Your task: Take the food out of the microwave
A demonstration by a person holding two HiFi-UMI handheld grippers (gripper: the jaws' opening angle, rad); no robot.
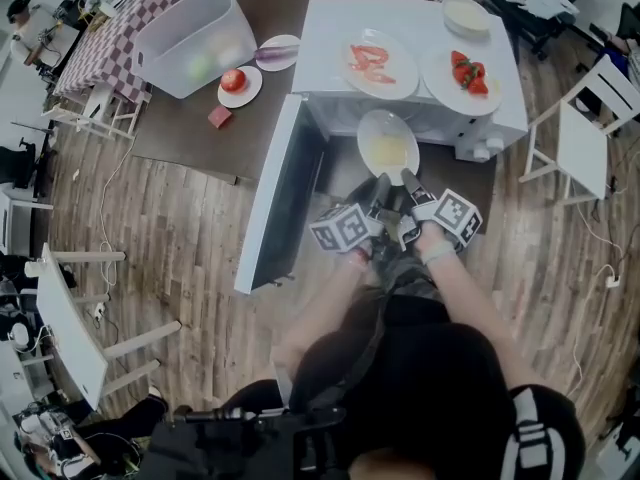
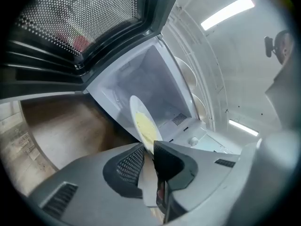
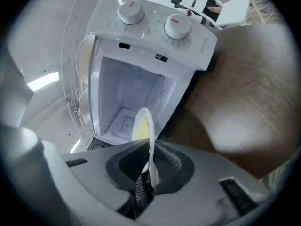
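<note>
Left gripper (image 2: 149,150) and right gripper (image 3: 150,161) each clamp the plate (image 1: 372,126) rim. The plate carries yellow food (image 1: 388,151), possibly egg. The open microwave door (image 1: 272,203) stands just left.

The boxy white microwave (image 1: 330,28) has a smooth, faintly glossy shell. Its open door (image 2: 80,13) carries a finely perforated dark metal screen. At its cavity mouth, the round white plate (image 1: 388,144) looks glazed and shiny, and the pale yellow food (image 1: 388,153) on it is soft and matt. The left gripper (image 2: 148,147) and right gripper (image 3: 150,147) are matt grey plastic with black, cross-hatched rubbery pads (image 2: 129,164). Left of the microwave are a frosted translucent plastic tub (image 1: 190,38) and a checked woven cloth (image 1: 115,33). Around it, the wooden plank floor (image 1: 180,238) has a dull sheen.
</note>
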